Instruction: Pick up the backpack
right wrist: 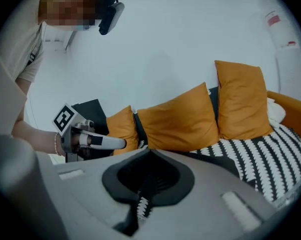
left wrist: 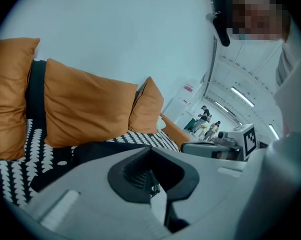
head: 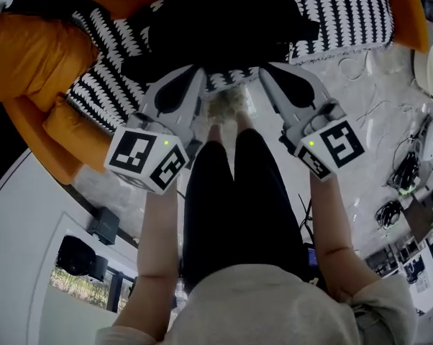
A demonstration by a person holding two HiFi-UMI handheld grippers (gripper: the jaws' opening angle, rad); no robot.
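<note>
A black backpack (head: pixel 227 24) lies on the sofa's black-and-white patterned cover (head: pixel 346 9), straight ahead of both grippers. My left gripper (head: pixel 199 72) is shut and empty, its tips near the sofa's front edge just short of the backpack's left side. My right gripper (head: pixel 265 69) is likewise shut with nothing between its jaws, short of the backpack's right side. In the left gripper view the closed left gripper (left wrist: pixel 150 151) points over a dark part of the backpack (left wrist: pixel 88 154). The right gripper view shows the closed right gripper (right wrist: pixel 150 153) with the backpack (right wrist: pixel 218 161) just beyond.
Orange cushions (left wrist: pixel 85 104) (right wrist: pixel 178 119) line the sofa back, and an orange sofa arm (head: pixel 37 56) sits at the left. The person's legs and feet (head: pixel 227 106) stand between the grippers. Cables and small devices (head: pixel 407 171) lie on the floor at the right.
</note>
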